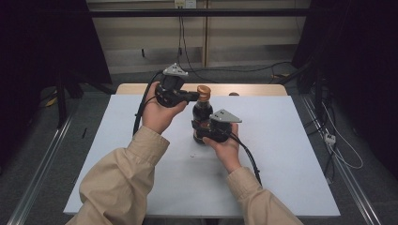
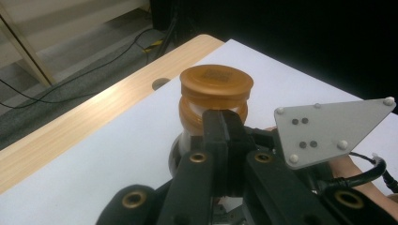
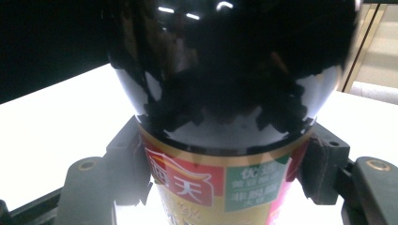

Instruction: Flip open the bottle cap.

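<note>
Two grippers on one dark bottle, upright near the middle of the white table.

Right gripper [image 1: 202, 132] clamps the bottle [image 1: 202, 112] at its labelled body; in the right gripper view the jaws press both sides of the red, green and gold label [image 3: 220, 183]. Left gripper [image 1: 195, 97] sits at neck height, its jaws clenched together, tips just below the amber cap [image 2: 217, 83], whether touching it I cannot tell. Wooden table edge [image 2: 94, 112] lies beyond the white top [image 1: 281, 154].

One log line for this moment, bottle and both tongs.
bottle: upright on table | right tongs: shut on bottle body | left tongs: shut, at neck below cap
</note>
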{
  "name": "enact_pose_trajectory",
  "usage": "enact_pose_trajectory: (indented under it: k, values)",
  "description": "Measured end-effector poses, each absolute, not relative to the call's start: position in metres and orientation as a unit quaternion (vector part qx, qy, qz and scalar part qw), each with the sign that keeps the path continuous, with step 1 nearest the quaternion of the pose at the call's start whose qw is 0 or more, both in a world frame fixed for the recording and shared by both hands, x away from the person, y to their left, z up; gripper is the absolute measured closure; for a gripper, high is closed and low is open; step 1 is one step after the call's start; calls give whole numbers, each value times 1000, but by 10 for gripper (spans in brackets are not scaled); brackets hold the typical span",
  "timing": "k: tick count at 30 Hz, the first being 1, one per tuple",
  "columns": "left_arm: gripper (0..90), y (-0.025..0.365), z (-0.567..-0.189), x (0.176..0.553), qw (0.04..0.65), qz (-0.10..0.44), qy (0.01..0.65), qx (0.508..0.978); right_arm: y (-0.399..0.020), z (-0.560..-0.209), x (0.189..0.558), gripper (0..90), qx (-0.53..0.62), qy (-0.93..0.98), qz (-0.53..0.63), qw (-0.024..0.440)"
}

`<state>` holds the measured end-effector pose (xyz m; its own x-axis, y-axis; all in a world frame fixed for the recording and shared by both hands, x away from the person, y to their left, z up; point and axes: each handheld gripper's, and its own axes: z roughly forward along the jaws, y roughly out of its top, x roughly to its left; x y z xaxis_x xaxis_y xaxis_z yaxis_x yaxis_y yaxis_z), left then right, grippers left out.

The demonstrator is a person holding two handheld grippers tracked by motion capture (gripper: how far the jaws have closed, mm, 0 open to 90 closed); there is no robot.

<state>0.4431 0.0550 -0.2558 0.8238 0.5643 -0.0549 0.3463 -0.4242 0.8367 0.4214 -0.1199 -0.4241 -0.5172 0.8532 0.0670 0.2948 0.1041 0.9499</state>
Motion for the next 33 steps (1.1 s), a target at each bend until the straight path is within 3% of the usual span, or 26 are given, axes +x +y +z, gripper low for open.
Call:
enact_pose_trajectory:
  k: [33]
  values:
    - [900,46,-244,450,473,115,270,831,-122,-424,422,308,419,691,529,258]
